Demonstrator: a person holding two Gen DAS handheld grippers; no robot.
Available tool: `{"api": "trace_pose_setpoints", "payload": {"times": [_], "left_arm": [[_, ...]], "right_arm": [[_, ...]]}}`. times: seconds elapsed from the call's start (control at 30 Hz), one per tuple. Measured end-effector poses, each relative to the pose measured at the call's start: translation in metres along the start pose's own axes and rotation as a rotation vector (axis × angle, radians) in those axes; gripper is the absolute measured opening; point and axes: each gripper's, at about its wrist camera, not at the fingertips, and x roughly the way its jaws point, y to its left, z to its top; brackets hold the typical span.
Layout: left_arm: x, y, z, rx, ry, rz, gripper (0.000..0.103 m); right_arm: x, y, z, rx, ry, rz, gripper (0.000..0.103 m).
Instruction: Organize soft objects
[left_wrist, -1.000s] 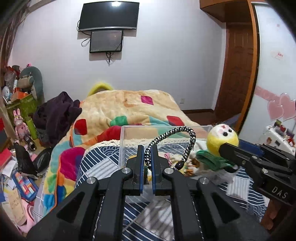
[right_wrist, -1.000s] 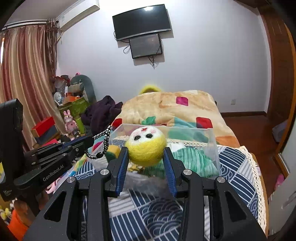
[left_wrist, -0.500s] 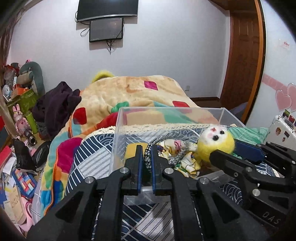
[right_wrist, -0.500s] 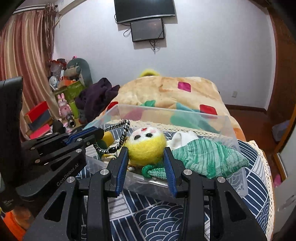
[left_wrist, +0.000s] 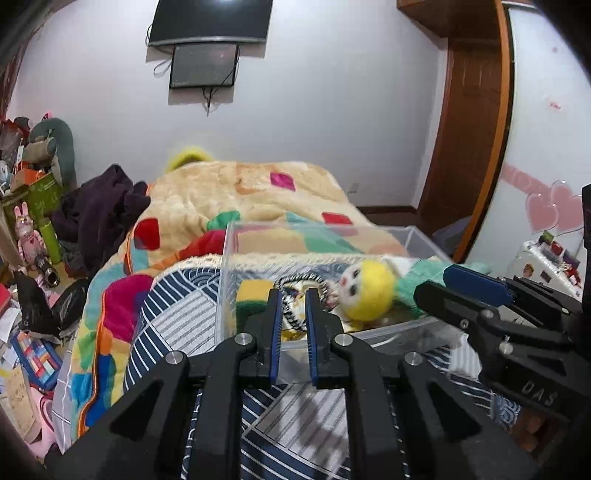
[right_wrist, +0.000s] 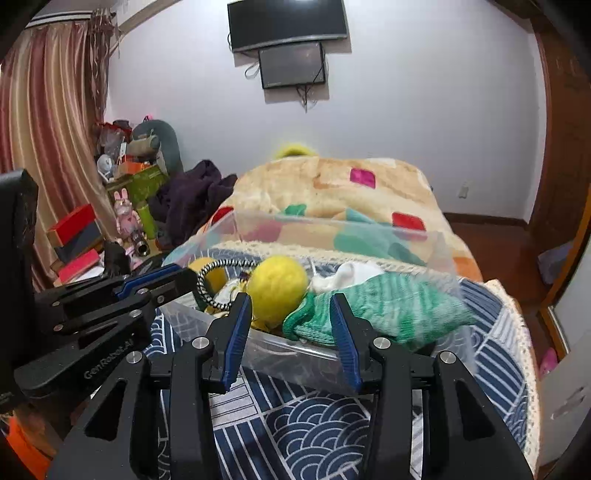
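A clear plastic bin (left_wrist: 388, 326) (right_wrist: 295, 354) stands on a blue patterned cloth. In it lie a yellow felt ball with a face (left_wrist: 367, 290) (right_wrist: 277, 290), a black-and-white braided cord (left_wrist: 295, 295) (right_wrist: 212, 284), a green knitted piece (left_wrist: 417, 280) (right_wrist: 373, 306) and a yellow-green sponge (left_wrist: 253, 299). My left gripper (left_wrist: 293, 299) is open just at the bin's near rim, the cord lying loose beyond its tips. My right gripper (right_wrist: 291, 314) is open and empty in front of the ball; it also shows in the left wrist view (left_wrist: 461, 291).
The bin sits on a small table with a blue wave-pattern cloth (right_wrist: 314, 439). Behind it is a bed with a colourful blanket (left_wrist: 236, 199). A dark heap of clothes (left_wrist: 96, 210) and cluttered boxes and toys (right_wrist: 122, 206) lie at the left. A wooden door (left_wrist: 465, 122) is at the right.
Both grippers lowered to the bin and opened. The cord dropped from my left gripper and the yellow ball from my right gripper; both now lie in the bin.
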Motion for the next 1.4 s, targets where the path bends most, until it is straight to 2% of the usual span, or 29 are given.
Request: {"api": "trace_pose_setpoints", "payload": {"times": [0.3, 0.37, 0.5, 0.57, 0.67, 0.73, 0.87, 1.0, 1.1, 1.4], "left_arm": [[-0.065, -0.020, 0.017, 0.034, -0.138, -0.058, 0.011], [-0.080, -0.024, 0.020, 0.044, -0.167, -0.065, 0.015], [-0.102, -0.027, 0.021, 0.048, -0.211, -0.073, 0.036], [-0.114, -0.029, 0.021, 0.052, -0.234, -0.073, 0.042], [-0.126, -0.031, 0.019, 0.058, -0.254, -0.075, 0.050], [-0.134, -0.032, 0.018, 0.060, -0.268, -0.070, 0.060], [-0.144, -0.030, 0.015, 0.056, -0.287, -0.067, 0.067], [-0.153, -0.031, 0.012, 0.058, -0.304, -0.064, 0.082], [-0.160, -0.033, 0.009, 0.063, -0.321, -0.051, 0.096], [-0.167, -0.038, 0.005, 0.072, -0.332, -0.044, 0.102]], "right_arm": [[-0.060, -0.002, 0.016, -0.002, -0.162, -0.011, 0.041], [-0.072, -0.002, 0.019, -0.002, -0.193, -0.012, 0.041], [-0.093, -0.001, 0.022, -0.003, -0.252, -0.023, 0.050], [-0.102, 0.000, 0.023, -0.001, -0.276, -0.025, 0.056], [-0.111, 0.000, 0.023, 0.007, -0.302, -0.026, 0.069], [-0.115, 0.001, 0.022, 0.009, -0.313, -0.030, 0.078], [-0.119, 0.004, 0.021, 0.011, -0.330, -0.035, 0.087], [-0.125, 0.003, 0.017, 0.019, -0.345, -0.044, 0.100], [-0.130, 0.003, 0.015, 0.024, -0.358, -0.048, 0.102], [-0.136, 0.007, 0.007, 0.018, -0.370, -0.058, 0.103]]}}
